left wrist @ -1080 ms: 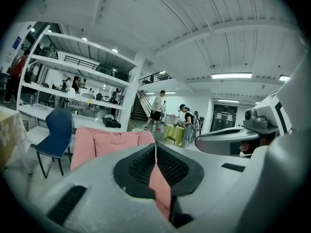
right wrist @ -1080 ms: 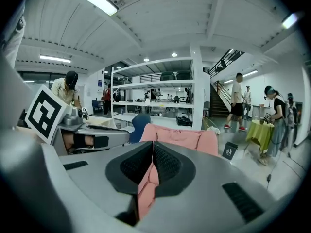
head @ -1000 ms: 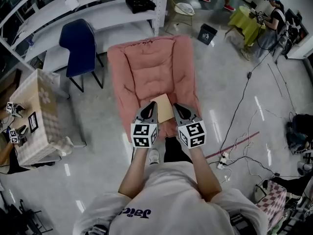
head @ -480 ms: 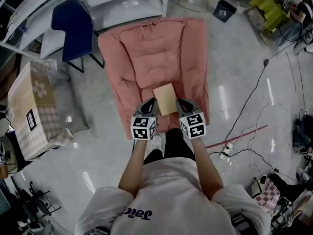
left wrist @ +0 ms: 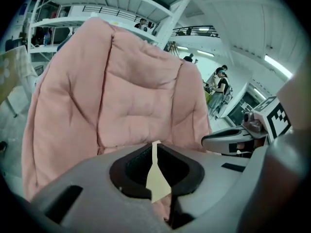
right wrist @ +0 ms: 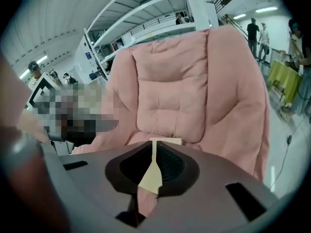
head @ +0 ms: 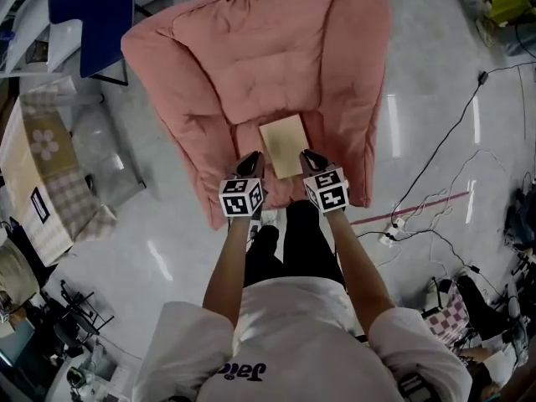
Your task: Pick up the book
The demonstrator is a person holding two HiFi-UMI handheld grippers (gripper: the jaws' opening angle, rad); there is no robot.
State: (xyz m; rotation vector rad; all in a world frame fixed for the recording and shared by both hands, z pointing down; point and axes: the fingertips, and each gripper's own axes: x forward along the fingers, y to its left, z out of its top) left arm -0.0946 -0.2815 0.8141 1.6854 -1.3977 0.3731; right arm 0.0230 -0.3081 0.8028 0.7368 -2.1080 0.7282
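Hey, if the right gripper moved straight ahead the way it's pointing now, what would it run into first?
Most likely the tan book lying on the pink armchair. The right gripper is shut and points down at the book's near edge. Depth is unclear, so it could land on the armchair just short of it.

On my feed the book [head: 282, 145] lay on the seat of the armchair [head: 251, 48], toward its front edge, with the backrest behind it. The left tongs [head: 253, 160] hung just beside the book's near left corner and the right tongs [head: 309, 156] just beside its near right corner, the book between them. A side chair [head: 90, 11] stood behind the armchair to its left, and a cloth-covered desk [head: 42, 174] stood farther left. Cables [head: 435, 199] ran over the floor on the right, with a power strip [head: 388, 238] near the armchair's front right corner.
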